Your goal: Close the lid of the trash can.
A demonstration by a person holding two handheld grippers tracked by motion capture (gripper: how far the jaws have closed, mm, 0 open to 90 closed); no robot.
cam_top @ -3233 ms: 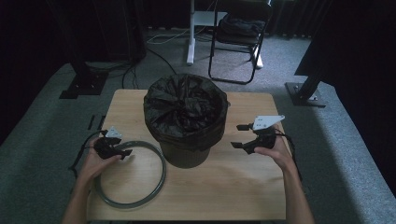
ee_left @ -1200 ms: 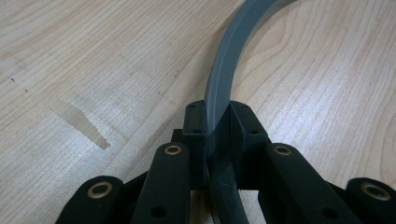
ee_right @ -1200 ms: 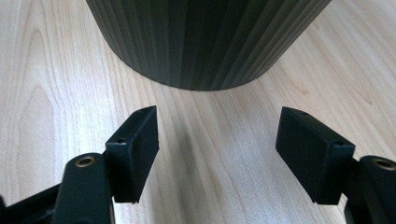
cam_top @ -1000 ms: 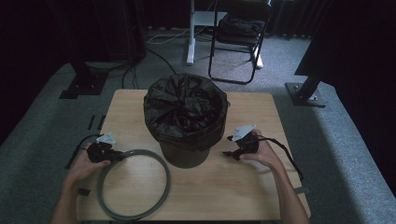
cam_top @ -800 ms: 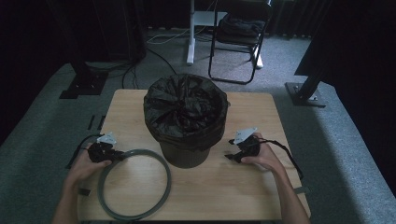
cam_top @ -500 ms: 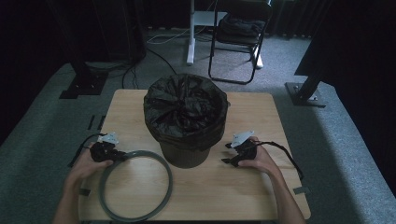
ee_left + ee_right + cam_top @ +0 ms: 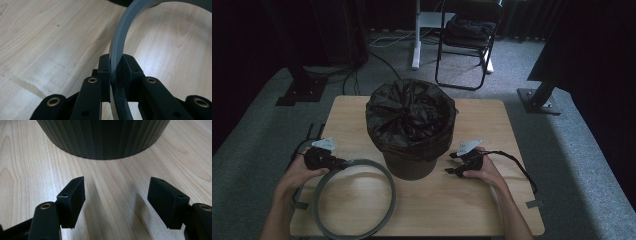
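At the left, the grey ring [image 7: 354, 199] is clamped edgewise between the pads of the left gripper [image 7: 115, 72], its far arc lying on the wooden table [image 7: 492, 125] just beside the bin. The step in hand is judged to be the ring's fitting over the black bag [image 7: 409, 112] lining the dark bin [image 7: 409, 165]. At the right, the right gripper [image 7: 116, 200] is held with jaws apart and empty, near the bin's base. Next, the ring must be raised level above the rim and the bin steadied.
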